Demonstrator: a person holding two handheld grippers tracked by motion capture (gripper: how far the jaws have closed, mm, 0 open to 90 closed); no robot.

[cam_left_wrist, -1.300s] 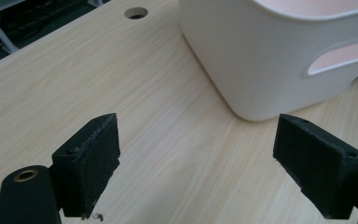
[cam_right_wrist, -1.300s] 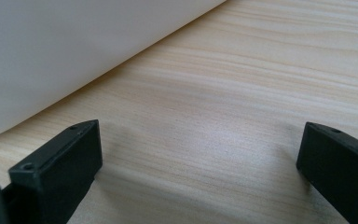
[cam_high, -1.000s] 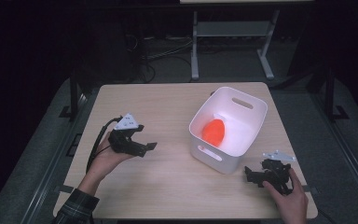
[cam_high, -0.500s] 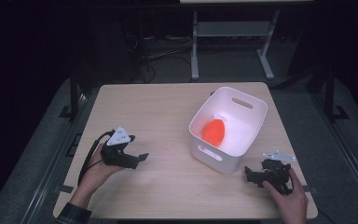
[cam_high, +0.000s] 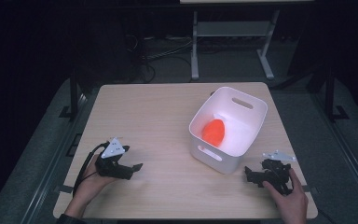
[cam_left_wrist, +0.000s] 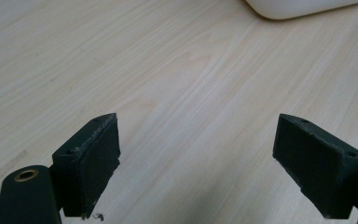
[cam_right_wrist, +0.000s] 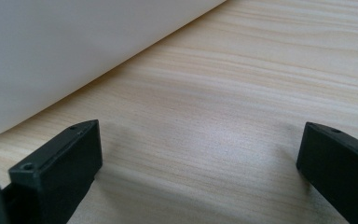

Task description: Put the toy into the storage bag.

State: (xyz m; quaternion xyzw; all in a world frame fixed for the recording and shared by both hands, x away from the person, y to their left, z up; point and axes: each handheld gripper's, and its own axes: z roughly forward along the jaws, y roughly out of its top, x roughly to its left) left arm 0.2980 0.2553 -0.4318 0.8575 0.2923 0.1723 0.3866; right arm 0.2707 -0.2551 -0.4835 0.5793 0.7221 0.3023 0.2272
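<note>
1. The white bin point(cam_high: 233, 128) stands on the table point(cam_high: 158, 116) toward its right edge, turned at an angle, with the orange object point(cam_high: 213, 132) lying inside on its floor, near the wall that faces the near edge
2. The left gripper point(cam_high: 131, 169) rests low over the near left corner of the table, well apart from the bin; in the left gripper view its jaws are spread wide with only bare wood between them
3. The right gripper point(cam_high: 250, 173) sits near the near right corner, just beside the bin's closest corner; in the right gripper view its jaws are also spread wide and pinch nothing, with the bin's white wall point(cam_right_wrist: 74, 46) looming close ahead
4. Risk, as I judge it: the right gripper is so near the bin that a careless forward move could knock the light plastic wall and push or turn the bin, since nothing braces it
5. Risk: reaching in for the orange object means going over a tall rim; a jaw could catch on the rim or on a handle cut-out point(cam_high: 242, 103) and tip the bin
6. Risk: the orange object looks smooth and rounded, so a shallow or off-centre pinch might let it squirt out and roll around the bin floor
7. Risk: the cable trailing from the left gripper could snag at the table's left edge if that hand moves far
8. No brand, label or readable writing can be made out on the bin, the object, the grippers or the table
</note>
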